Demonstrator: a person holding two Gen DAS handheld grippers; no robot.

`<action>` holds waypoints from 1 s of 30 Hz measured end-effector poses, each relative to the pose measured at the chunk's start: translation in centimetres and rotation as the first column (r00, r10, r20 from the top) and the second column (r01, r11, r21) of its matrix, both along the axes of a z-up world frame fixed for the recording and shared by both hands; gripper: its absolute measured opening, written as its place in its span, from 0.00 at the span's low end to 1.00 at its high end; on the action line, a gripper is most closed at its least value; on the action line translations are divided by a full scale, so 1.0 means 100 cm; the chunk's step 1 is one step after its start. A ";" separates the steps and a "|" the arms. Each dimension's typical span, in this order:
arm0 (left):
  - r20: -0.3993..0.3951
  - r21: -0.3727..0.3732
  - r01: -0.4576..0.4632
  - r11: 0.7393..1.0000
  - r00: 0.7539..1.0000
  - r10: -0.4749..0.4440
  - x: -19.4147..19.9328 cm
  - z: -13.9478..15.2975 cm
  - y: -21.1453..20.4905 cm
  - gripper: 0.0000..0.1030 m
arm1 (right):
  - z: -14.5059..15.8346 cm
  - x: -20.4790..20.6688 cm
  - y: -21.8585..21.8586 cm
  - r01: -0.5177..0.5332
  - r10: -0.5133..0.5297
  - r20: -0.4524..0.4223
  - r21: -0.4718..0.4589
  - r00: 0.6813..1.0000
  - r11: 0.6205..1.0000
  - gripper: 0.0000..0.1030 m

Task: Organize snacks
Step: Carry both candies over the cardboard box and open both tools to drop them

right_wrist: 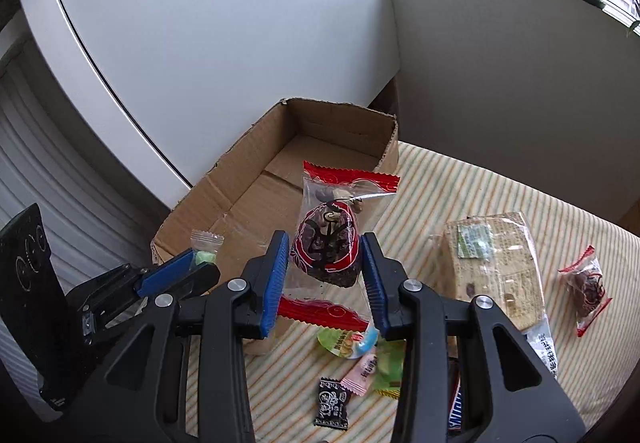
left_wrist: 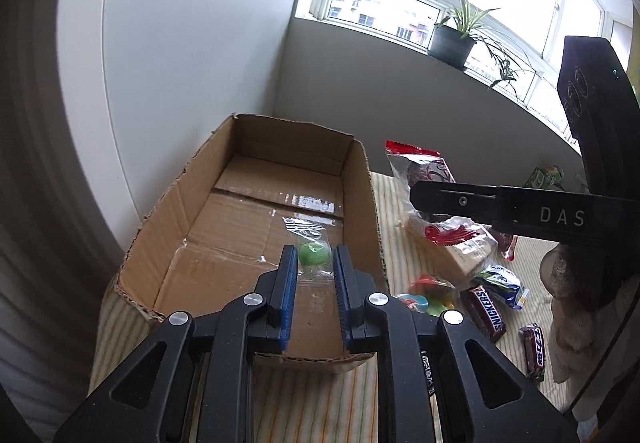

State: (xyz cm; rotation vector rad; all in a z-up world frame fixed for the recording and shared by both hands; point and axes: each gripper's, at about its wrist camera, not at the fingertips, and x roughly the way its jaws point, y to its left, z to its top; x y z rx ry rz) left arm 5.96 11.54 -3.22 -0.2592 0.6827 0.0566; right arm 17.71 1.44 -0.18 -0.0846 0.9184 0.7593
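Note:
My left gripper (left_wrist: 314, 251) is shut on a green candy in a clear wrapper (left_wrist: 313, 259) and holds it over the open cardboard box (left_wrist: 180, 211), inside its near right part. The box floor is bare. In the right wrist view, my right gripper (right_wrist: 325, 243) is shut on a dark snack in a red-and-clear packet (right_wrist: 326, 249), held above the box's right wall (right_wrist: 390, 147). The left gripper (right_wrist: 192, 263) shows at the lower left with the green candy (right_wrist: 205, 255). In the left wrist view, the right gripper (left_wrist: 424, 199) reaches in from the right with the red packet (left_wrist: 420, 163).
Loose snacks lie on the striped cloth (right_wrist: 460, 179) right of the box: a large biscuit pack (right_wrist: 496, 267), a small red packet (right_wrist: 586, 283), a Snickers bar (left_wrist: 482, 313), a black candy (right_wrist: 332, 405) and a pink one (right_wrist: 362, 371). A potted plant (left_wrist: 452, 39) stands on the windowsill.

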 end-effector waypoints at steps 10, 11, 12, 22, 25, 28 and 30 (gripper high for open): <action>-0.014 0.005 -0.034 0.999 0.999 0.034 -0.001 -0.006 0.016 0.17 | -0.019 0.008 0.044 -0.044 0.044 -0.020 -0.036 0.999 0.998 0.38; -0.016 0.007 -0.041 0.999 0.999 0.041 -0.001 -0.006 0.017 0.17 | -0.018 0.009 0.044 -0.043 0.043 -0.016 -0.038 0.999 0.998 0.38; -0.018 0.006 -0.051 0.999 0.999 0.051 -0.001 -0.006 0.018 0.17 | -0.018 0.009 0.044 -0.044 0.044 -0.016 -0.040 0.999 0.998 0.42; -0.002 -0.002 -0.060 0.998 0.998 0.060 -0.008 0.000 0.020 0.34 | -0.001 0.003 0.031 -0.027 0.028 0.024 -0.042 0.999 0.999 0.56; 0.002 0.001 -0.048 0.999 0.999 0.048 -0.009 0.001 0.015 0.34 | 0.005 0.000 0.020 -0.015 0.016 0.024 -0.035 1.000 0.999 0.56; 0.004 0.002 -0.022 1.000 1.000 0.022 -0.010 0.002 0.008 0.34 | 0.011 -0.006 0.004 0.002 -0.001 0.032 -0.035 0.999 0.999 0.56; 0.009 0.002 -0.002 1.000 1.000 0.002 -0.011 0.003 0.001 0.34 | 0.015 -0.012 -0.009 0.015 -0.013 0.040 -0.044 0.999 0.999 0.56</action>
